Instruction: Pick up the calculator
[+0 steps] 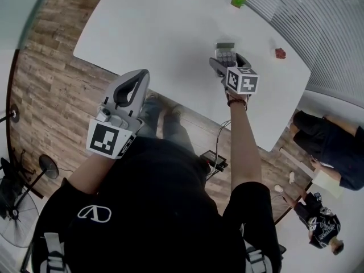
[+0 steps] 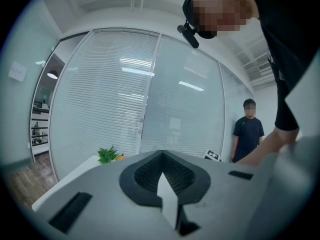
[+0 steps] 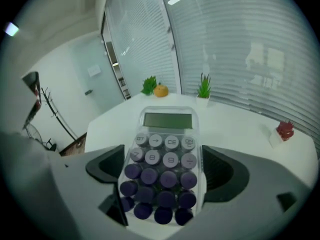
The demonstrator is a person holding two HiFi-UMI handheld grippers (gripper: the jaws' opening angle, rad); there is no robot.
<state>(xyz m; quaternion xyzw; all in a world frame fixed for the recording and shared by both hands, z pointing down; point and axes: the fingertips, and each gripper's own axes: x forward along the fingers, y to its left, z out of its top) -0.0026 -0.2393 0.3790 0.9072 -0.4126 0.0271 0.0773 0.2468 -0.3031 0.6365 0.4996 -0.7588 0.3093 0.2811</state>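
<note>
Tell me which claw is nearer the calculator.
Right. The right claw grips the calculator between its jaws; the left claw, shut, sits back near the table edge, well apart from it.

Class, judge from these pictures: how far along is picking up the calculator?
Done: the right tool grips the calculator. In hand: the lift; whether it has cleared the white table is unclear. Remaining: raise it clear. The left tool is shut, empty.

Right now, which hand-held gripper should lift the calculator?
Right. The right hand-held gripper has the calculator between its jaws, which press on both its sides. The left hand-held gripper is shut, empty, and held back from the table.
</note>
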